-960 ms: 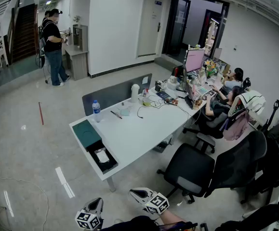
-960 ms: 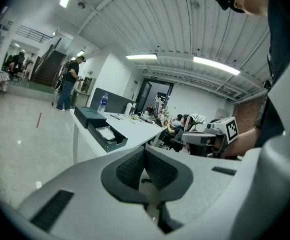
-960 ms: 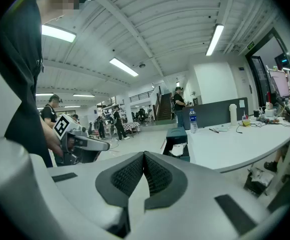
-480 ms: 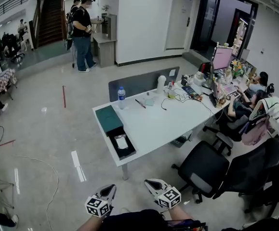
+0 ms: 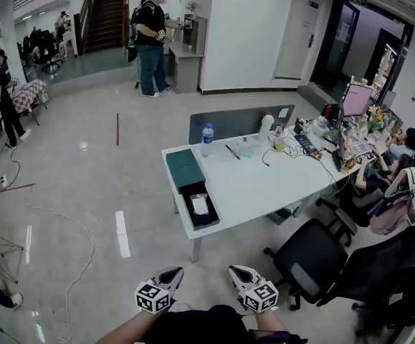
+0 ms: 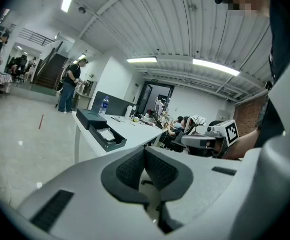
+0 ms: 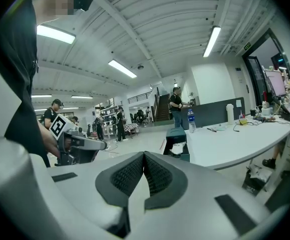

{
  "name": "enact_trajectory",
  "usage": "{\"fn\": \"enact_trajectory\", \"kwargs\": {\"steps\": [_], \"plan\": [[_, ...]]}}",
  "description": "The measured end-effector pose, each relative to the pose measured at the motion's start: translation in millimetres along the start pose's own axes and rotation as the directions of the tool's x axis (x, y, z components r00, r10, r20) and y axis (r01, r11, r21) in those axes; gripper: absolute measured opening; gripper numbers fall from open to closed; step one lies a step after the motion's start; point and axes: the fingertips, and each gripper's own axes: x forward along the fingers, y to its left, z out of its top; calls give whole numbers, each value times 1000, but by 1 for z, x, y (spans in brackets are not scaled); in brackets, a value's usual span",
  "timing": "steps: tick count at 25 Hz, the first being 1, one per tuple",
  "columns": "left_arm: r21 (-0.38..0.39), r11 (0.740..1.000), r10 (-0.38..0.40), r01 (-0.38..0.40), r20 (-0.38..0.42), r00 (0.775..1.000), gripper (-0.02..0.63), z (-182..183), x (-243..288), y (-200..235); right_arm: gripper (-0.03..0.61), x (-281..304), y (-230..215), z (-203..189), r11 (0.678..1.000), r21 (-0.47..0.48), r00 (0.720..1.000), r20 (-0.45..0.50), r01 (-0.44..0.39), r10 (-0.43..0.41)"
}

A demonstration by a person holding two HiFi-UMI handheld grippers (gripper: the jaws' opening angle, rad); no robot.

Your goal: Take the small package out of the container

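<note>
A wide open-plan office with a glossy pale grey floor (image 5: 85, 192) spreads out below, and a long white tabletop (image 5: 264, 185) stands in the middle of it, backed along its far edge by a grey divider panel (image 5: 229, 124). At the tabletop's near-left corner lies an open, shallow black rectangular container (image 5: 191, 189), its long axis running parallel to the left edge. The small flat white package (image 5: 201, 205) lies face up inside it, and its long axis follows the container's, pointing from the near corner towards the far edge. Just beyond the container, along the same left edge, sits a dark green rectangular lid (image 5: 184, 168), and near the far-left corner a clear plastic water bottle with a blue label (image 5: 207, 140) stands upright. Cables and small desk items clutter the right half of the tabletop, where seated people work beside a monitor with a pink screen (image 5: 355, 99). Black mesh office chairs (image 5: 311, 260) stand off the near edge on the right. A person in a black top (image 5: 152, 41) stands in the background near a staircase. The left claw (image 5: 173, 272) and the right claw (image 5: 237, 271) are held low and close to the person's body, well apart from the tabletop; each has its ribbed pads pressed together with nothing between them.
</note>
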Motion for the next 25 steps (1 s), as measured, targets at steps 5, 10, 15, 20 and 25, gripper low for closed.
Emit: {"fn": "enact_trajectory", "kwargs": {"steps": [5, 10, 15, 20, 25], "plan": [[-31, 999, 14, -14, 1, 1000, 8, -9, -11, 8, 26, 8, 6, -1, 1000, 1, 1000, -10, 4, -4], [-37, 999, 27, -27, 10, 1000, 8, -8, -14, 16, 26, 14, 7, -4, 1000, 6, 1000, -21, 6, -5], [-51, 998, 32, -33, -5, 999, 8, -12, -15, 20, 26, 21, 5, -8, 1000, 20, 999, -38, 0, 0], [-61, 996, 66, -66, -7, 998, 8, -11, -10, 38, 26, 44, -5, -11, 999, 28, 998, -49, -28, 29], [-68, 992, 101, -102, -9, 995, 8, -2, 0, 59, 26, 75, -20, 1, 998, 27, 997, -44, -64, 65]]}}
